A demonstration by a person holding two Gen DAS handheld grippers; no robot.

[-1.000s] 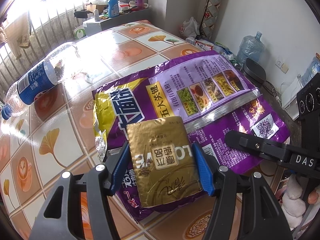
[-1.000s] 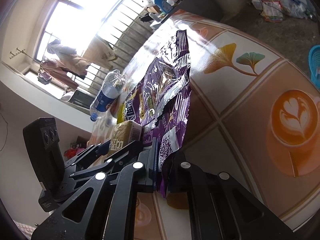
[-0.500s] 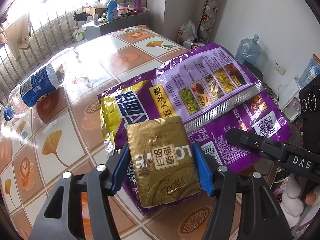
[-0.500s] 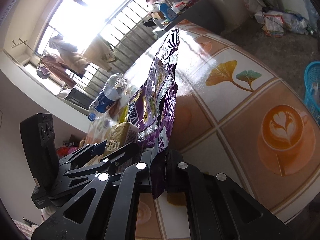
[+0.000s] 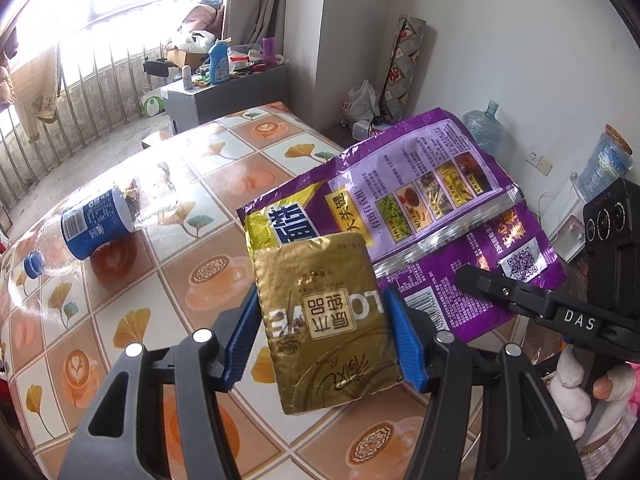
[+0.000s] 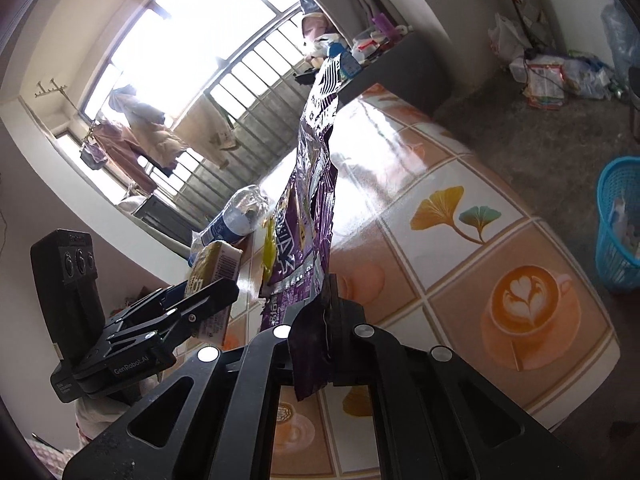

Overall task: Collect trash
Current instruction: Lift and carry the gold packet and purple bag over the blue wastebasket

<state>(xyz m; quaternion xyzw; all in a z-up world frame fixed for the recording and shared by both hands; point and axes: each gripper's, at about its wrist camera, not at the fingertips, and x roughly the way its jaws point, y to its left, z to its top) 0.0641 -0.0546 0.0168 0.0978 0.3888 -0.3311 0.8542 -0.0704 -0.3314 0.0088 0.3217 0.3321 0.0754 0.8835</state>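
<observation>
Your left gripper [image 5: 326, 336] is clamped on one gold foil packet [image 5: 328, 328], its two blue pads [image 5: 402, 338] pressing the packet's side edges, and the packet hangs above the table [image 5: 160, 248] rather than lying on it. Your right gripper [image 6: 316, 324] is pinched tight on the bottom edge of one large purple snack bag [image 6: 314, 216], which stands almost upright out of the jaws, lifted off the tabletop; from the left wrist view the same bag [image 5: 432, 208] appears spread wide just behind the gold packet, with the right gripper's black finger at its lower right corner. That makes two pieces of trash in hand, one per gripper. A third piece lies on the table: one clear plastic bottle [image 5: 92, 224] with a blue label and blue cap, on its side, well apart from both grippers toward the window side. One blue mesh waste basket [image 6: 618, 224] stands on the floor beyond the table's edge, to the right in your right wrist view, with something pale inside.
</observation>
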